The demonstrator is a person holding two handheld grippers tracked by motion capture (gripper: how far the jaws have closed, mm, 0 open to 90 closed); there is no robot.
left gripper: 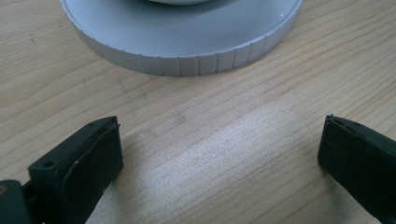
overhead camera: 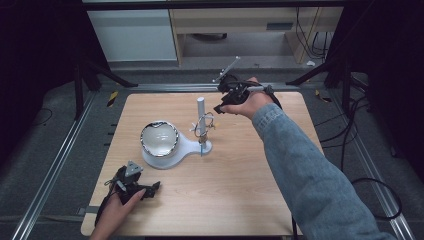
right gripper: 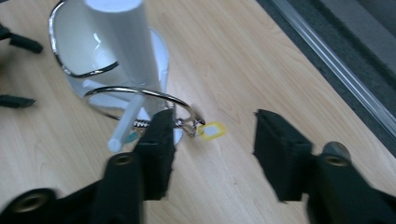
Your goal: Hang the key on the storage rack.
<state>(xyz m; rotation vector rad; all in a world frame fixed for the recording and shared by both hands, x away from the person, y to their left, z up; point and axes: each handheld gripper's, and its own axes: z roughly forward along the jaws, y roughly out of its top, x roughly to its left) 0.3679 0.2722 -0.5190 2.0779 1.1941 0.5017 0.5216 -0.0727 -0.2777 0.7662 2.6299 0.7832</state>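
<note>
Right gripper view: my right gripper spread by the key ring.
Nothing between its jaws; yellow tag just beyond.

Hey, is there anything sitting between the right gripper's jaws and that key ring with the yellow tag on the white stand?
Nothing visible. The right gripper stands open just short of the metal key ring with the yellow tag, which hangs on the white post stand.

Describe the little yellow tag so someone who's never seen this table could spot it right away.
Start at the white stand in the middle of the wooden table, with its upright white post. A metal ring hangs around that post. The yellow tag dangles from the ring, the one bright yellow piece among white and chrome.
</note>
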